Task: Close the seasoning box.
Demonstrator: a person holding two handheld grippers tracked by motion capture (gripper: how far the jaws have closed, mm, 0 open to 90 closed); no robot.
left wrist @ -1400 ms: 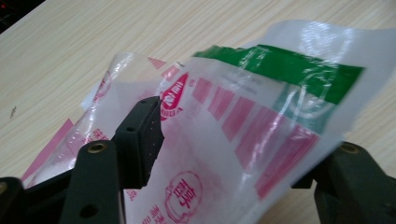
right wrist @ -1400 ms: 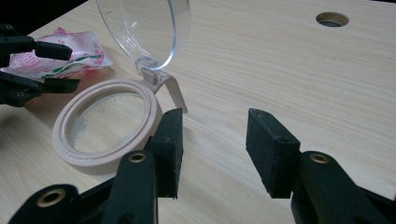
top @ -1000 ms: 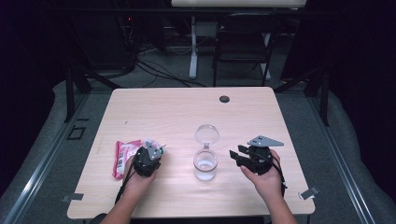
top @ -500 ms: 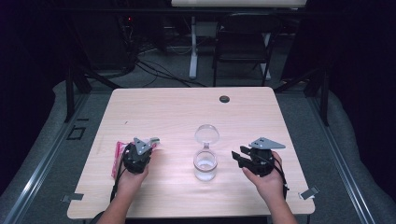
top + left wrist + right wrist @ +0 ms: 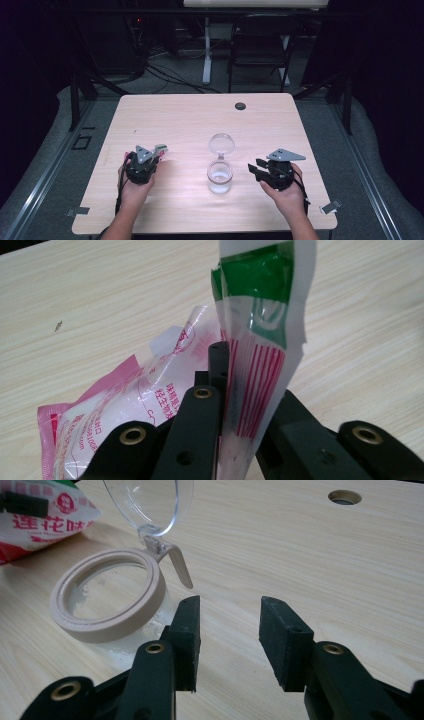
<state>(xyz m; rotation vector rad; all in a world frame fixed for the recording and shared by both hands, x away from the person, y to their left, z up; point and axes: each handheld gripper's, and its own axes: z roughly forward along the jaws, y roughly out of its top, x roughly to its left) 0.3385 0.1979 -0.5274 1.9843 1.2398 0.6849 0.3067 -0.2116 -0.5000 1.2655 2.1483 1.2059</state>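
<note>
Jaws: left gripper (image 5: pixel 225 390) pinches the seasoning packet (image 5: pixel 255 330) | right gripper (image 5: pixel 227 630) gapes, holding nothing | step: probably bringing packet to the open jar (image 5: pixel 107 597) | next: tip over its mouth.

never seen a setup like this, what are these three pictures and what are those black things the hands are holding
These are three cameras on one moment. The high view looks down on a wooden table from above the person's side. The person holds a hand-held two-jaw gripper in each hand; no robot arm is involved.

The left gripper carries its own camera, which looks along its black jaws. There the jaws are shut on the edge of a pink, white and green plastic bag, with the rest of the bag slumped toward the table.

The right gripper has a camera too. Its jaws stand open with nothing between them, pointed toward a clear jar in the middle of the table. The jar has a beige rim and a clear hinged lid, flipped open.

The dark round hole near the far edge is part of the table.
</note>
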